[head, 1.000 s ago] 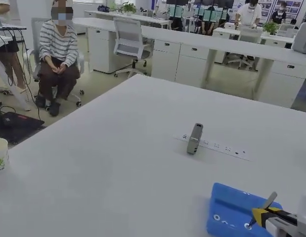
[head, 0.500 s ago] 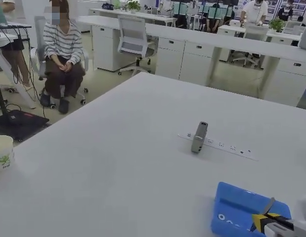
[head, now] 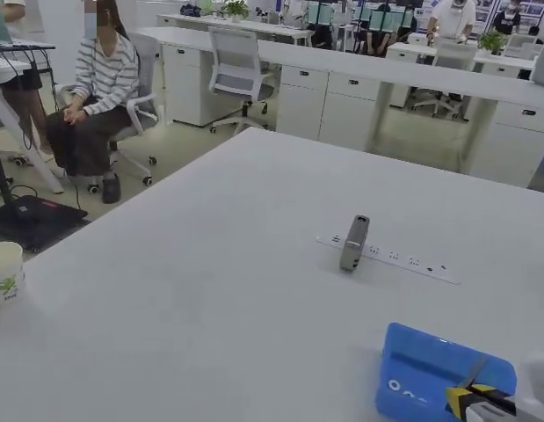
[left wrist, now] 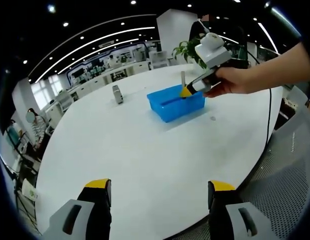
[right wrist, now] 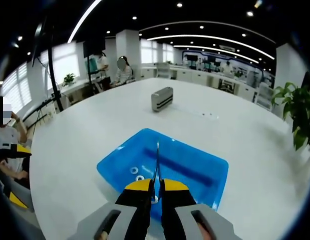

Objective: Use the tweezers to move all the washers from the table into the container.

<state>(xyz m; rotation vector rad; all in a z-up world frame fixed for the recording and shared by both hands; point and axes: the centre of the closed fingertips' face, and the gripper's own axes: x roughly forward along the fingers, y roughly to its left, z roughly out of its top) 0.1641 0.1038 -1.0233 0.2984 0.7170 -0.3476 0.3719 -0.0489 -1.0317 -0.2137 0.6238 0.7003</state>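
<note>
the right gripper (right wrist: 155, 186) was clamped on the tweezers (right wrist: 157, 160), whose long axis ran straight out in line with its jaws, tips pointing ahead over the blue container (right wrist: 207, 167). at least two washers (right wrist: 134, 170) lay on the container's floor. the left gripper (left wrist: 160, 200) hung spread and empty above the table (left wrist: 134, 150).

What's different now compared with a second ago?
The seated person in the striped top has swivelled sideways. The right hand-held gripper, shut on the tweezers, has dipped slightly over the blue container. The power strip and cup stayed put.
</note>
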